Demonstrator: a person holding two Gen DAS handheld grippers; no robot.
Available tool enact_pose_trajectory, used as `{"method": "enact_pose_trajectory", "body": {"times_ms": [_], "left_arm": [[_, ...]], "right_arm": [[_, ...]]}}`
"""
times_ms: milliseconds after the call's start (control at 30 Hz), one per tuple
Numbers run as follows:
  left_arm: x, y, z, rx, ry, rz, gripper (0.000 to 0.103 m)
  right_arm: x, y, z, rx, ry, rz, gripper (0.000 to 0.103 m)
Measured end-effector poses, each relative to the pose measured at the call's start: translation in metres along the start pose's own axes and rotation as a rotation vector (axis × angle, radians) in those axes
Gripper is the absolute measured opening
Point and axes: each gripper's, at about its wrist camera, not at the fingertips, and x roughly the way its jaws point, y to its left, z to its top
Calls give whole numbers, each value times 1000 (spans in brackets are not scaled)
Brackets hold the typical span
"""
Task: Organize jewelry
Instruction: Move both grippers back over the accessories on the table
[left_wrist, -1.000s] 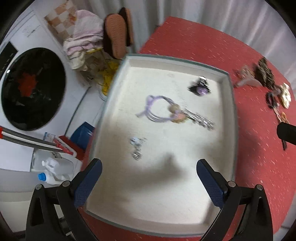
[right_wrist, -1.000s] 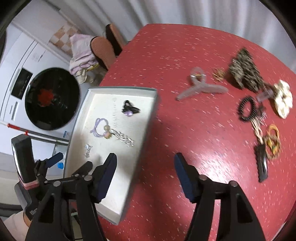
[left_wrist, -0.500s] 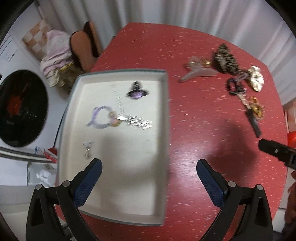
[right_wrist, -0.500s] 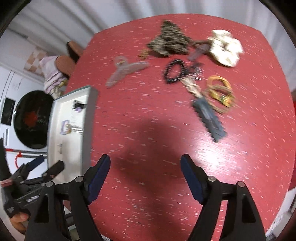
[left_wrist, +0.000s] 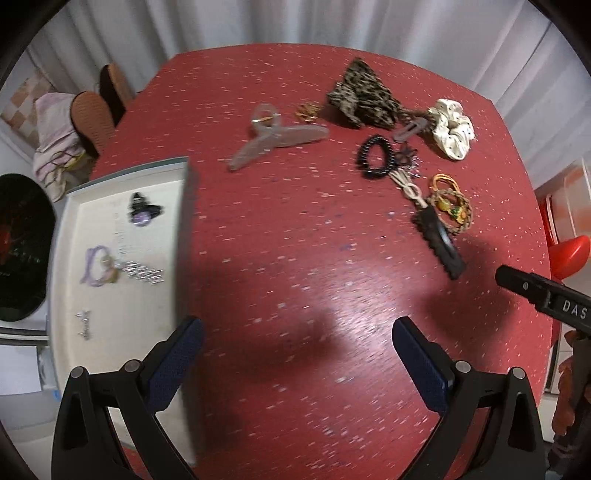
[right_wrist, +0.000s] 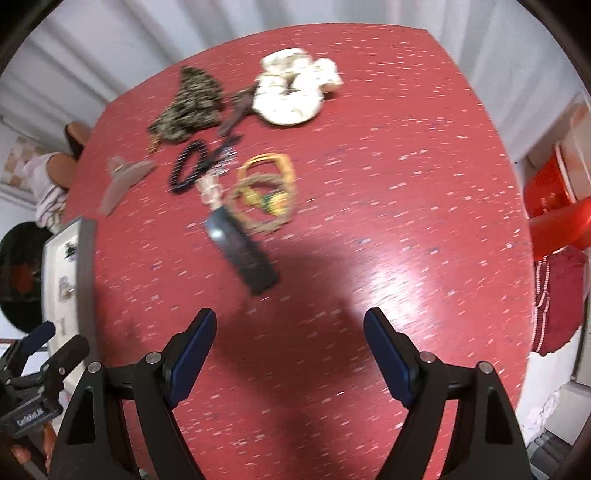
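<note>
Grey-rimmed tray (left_wrist: 122, 280) at the bench's (left_wrist: 295, 258) left edge already holds small pieces. Left tool (left_wrist: 295, 363) and right tool (right_wrist: 290, 349) both hang wide and empty. Next, probably, a reach for the black comb clip (right_wrist: 242, 253) lying nearest.

A red speckled table (left_wrist: 295, 258) carries a grey tray (left_wrist: 184, 206), hair clips (left_wrist: 273, 138) and scrunchies (left_wrist: 452, 127).
</note>
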Motion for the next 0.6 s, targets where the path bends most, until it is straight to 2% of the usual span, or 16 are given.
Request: {"method": "enact_pose_trajectory", "body": {"times_ms": [233, 500, 600], "left_arm": [[24, -32, 12, -8, 15, -19, 102], [43, -50, 19, -26, 23, -18, 102], [49, -53, 19, -28, 27, -17, 102]], "right_arm": [[17, -14, 34, -25, -25, -33, 84], [40, 2, 60, -121, -36, -51, 84], [48, 8, 63, -159, -41, -90, 84]]}}
